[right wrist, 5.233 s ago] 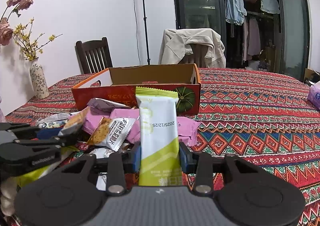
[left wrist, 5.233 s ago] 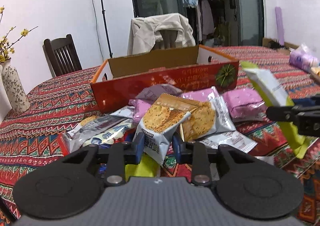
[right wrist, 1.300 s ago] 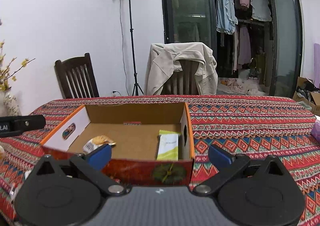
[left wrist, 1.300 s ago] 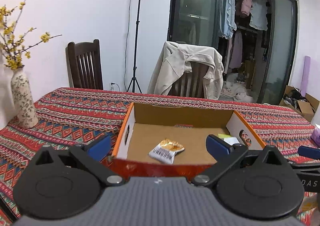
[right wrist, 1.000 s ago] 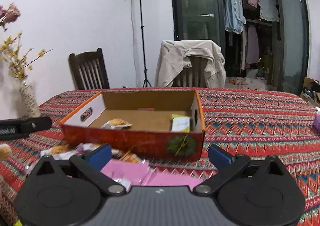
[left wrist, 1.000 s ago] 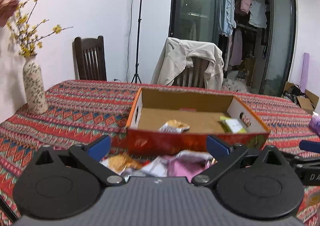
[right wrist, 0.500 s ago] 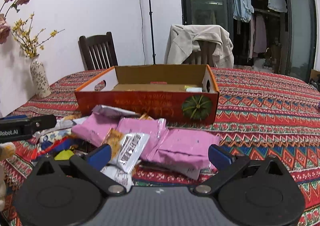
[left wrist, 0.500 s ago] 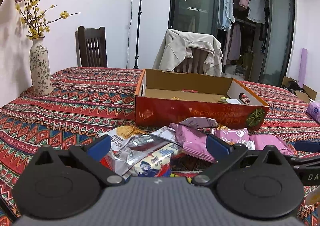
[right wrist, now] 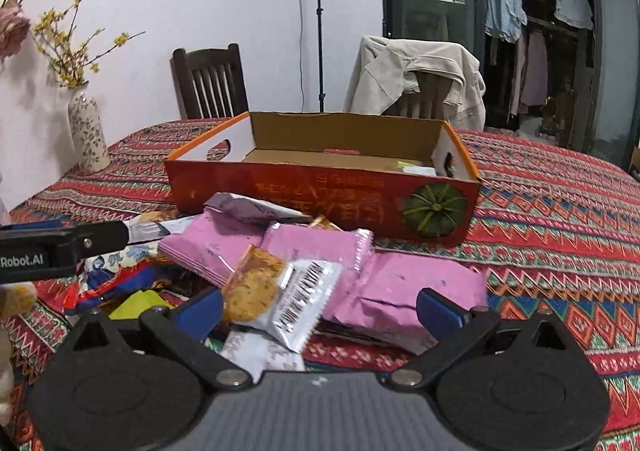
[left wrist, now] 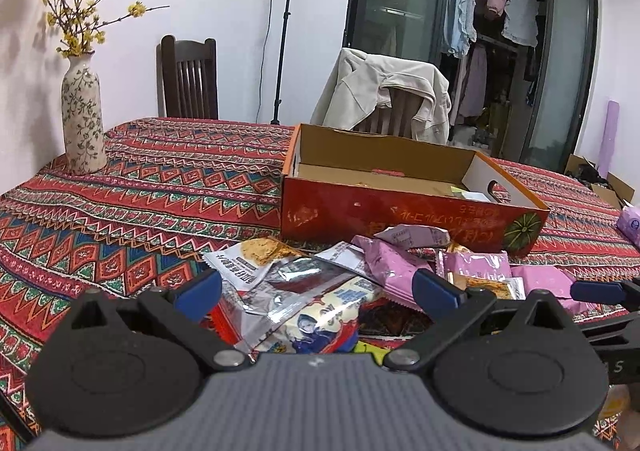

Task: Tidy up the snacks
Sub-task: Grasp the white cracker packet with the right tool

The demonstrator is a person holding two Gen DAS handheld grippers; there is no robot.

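Snacks (right wrist: pixel 280 283) are lying heaped on the tabletop (right wrist: pixel 560 235) directly in front of the red cardboard box (right wrist: pixel 320 195), from about 9 o'clock to 3 o'clock of the right wrist view. Little of the task is judged done: only a pale packet (right wrist: pixel 420 170) is being seen inside the box near its right wall, and a second item (left wrist: pixel 470 193) is being glimpsed in the left wrist view; the remaining box floor is largely hidden by the near wall. The pile, including pink packs (right wrist: pixel 400 287), a cracker packet (right wrist: pixel 256 287) and foil wrappers (left wrist: pixel 296 287), is awaiting transfer. The left gripper (left wrist: pixel 316 291) is being held with jaws released and empty over the pile. The right gripper (right wrist: pixel 320 307) is likewise being held spread, with nothing clamped, at 6 o'clock of the cracker packet.
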